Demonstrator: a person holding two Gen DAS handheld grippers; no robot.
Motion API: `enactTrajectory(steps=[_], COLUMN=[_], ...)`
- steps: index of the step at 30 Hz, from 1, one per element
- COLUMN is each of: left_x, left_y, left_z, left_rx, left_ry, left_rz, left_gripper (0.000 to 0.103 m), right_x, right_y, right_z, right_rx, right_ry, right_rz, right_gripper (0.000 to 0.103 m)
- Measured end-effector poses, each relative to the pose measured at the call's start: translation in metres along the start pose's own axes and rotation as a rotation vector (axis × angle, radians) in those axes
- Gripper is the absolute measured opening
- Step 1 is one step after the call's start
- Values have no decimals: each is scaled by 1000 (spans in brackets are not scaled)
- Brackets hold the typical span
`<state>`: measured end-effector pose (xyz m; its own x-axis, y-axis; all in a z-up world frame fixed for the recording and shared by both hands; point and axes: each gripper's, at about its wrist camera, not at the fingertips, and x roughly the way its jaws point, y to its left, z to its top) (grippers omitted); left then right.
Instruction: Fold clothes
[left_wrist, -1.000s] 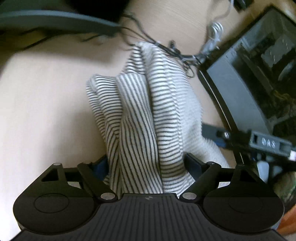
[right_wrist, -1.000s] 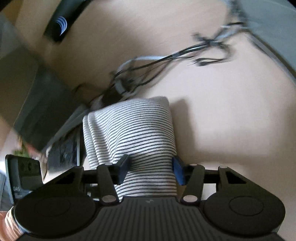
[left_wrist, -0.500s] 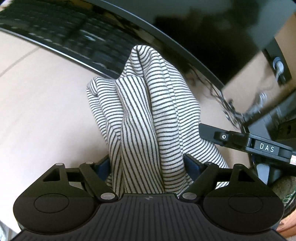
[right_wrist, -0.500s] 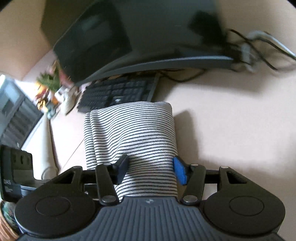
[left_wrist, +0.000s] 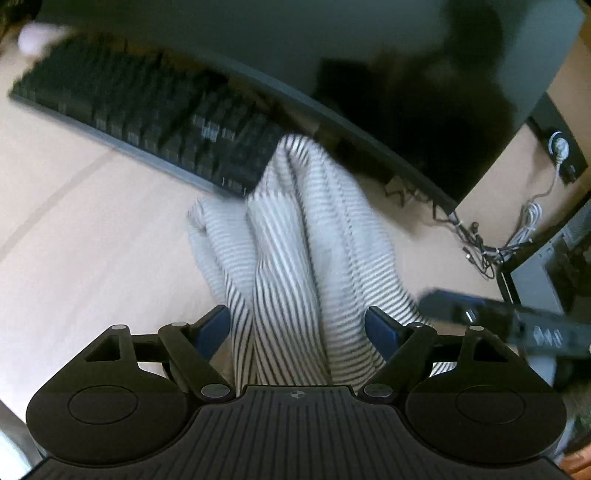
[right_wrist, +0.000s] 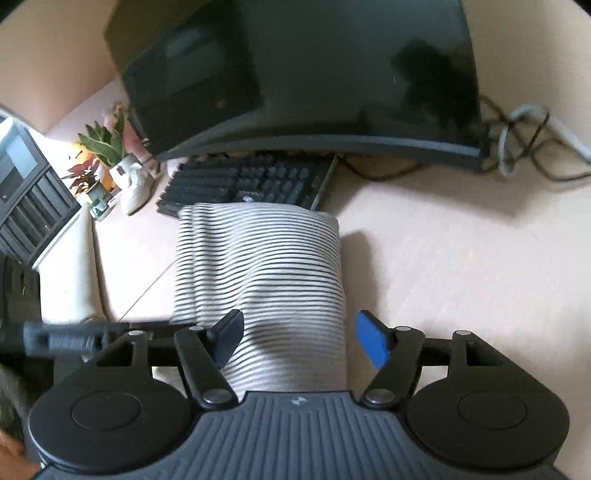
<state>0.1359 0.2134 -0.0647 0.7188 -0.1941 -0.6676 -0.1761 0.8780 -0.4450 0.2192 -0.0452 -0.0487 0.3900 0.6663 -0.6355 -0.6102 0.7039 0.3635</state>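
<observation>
Striped garment (left_wrist: 295, 258) hanging bunched between the fingers of the left gripper (left_wrist: 297, 328), pinched and held above a pale wooden surface (left_wrist: 92, 240). Same cloth in the right wrist view (right_wrist: 258, 266), lying between the fingers of the right gripper (right_wrist: 298, 338); blue pad (right_wrist: 371, 343) standing clear of the fabric edge, so fingers apart, grip loosened or not yet taken. Black keyboard (right_wrist: 251, 181) and dark curved monitor (right_wrist: 295, 74) just beyond the cloth, tangled cables (right_wrist: 524, 140) to one side, small potted plant (right_wrist: 107, 147) further off. Judged best handling: close the right gripper firmly on its edge, draw both edges level and taut, lower flat well short of the keyboard and cables.
</observation>
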Motion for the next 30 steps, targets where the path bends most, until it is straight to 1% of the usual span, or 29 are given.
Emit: enactTrajectory(steps=[2, 3, 5, 7, 9, 10, 12, 13, 14, 15, 16, 17, 19, 20, 21, 23, 24, 26, 27, 29, 30], left_x=[-11, -13, -9, 2, 22, 33, 40, 43, 40, 36, 31, 25, 17, 13, 10, 1, -5, -20, -27, -40, -46], left_y=[-2, -5, -12, -19, -23, -24, -20, -18, -16, -14, -10, -5, 7, 13, 20, 33, 40, 52, 50, 46, 44], left_z=[13, 18, 33, 44, 49, 50, 48, 47, 50, 52, 55, 59, 62, 63, 62, 60, 59, 60, 62, 67, 69], left_rx=[18, 26, 65, 118, 177, 201, 193, 188, 180, 172, 161, 144, 113, 98, 82, 51, 35, 3, 9, 23, 30], left_ry=[-32, -43, -46, -22, 24, 51, 59, 63, 57, 51, 41, 35, 17, 8, 9, -1, -11, -37, -49, -74, -86], left_rz=[-7, -10, -5, 9, 39, 56, 28, 14, 0, -14, -33, -49, -44, -42, -37, -22, -12, -1, -5, -13, -17], left_gripper=[86, 87, 93, 95, 90, 79, 71, 65, 57, 52, 47, 45, 45, 46, 47, 47, 47, 51, 52, 60, 62], right_x=[-17, -20, -15, -4, 10, 17, 20, 18, 15, 13, 6, -4, -28, -35, -38, -31, -20, 5, 17, 33, 41], right_y=[21, 32, 59, 78, 90, 96, 99, 98, 97, 95, 89, 86, 93, 101, 110, 128, 139, 152, 159, 159, 159], right_z=[-11, -17, -29, -42, -57, -65, -80, -82, -84, -86, -74, -60, -38, -28, -20, -20, -27, -48, -59, -73, -80], right_rx=[-94, -148, -292, -421, -548, -612, -717, -757, -797, -837, -794, -747, -751, -775, -796, -854, -908, -1010, -1061, -1095, -1112], right_ry=[-31, -33, -6, 6, 29, 41, 37, 24, 10, -4, -14, -38, -141, -174, -186, -175, -159, -76, -33, 16, 40], right_rz=[26, 41, 55, 26, -41, -74, -117, -148, -179, -210, -197, -188, -200, -190, -156, -88, -57, -1, 28, 32, 34], right_gripper=[78, 79, 81, 81, 81, 81, 79, 54, 19, 14, 12, 10, 7, 6, 6, 6, 6, 6, 6, 6, 6])
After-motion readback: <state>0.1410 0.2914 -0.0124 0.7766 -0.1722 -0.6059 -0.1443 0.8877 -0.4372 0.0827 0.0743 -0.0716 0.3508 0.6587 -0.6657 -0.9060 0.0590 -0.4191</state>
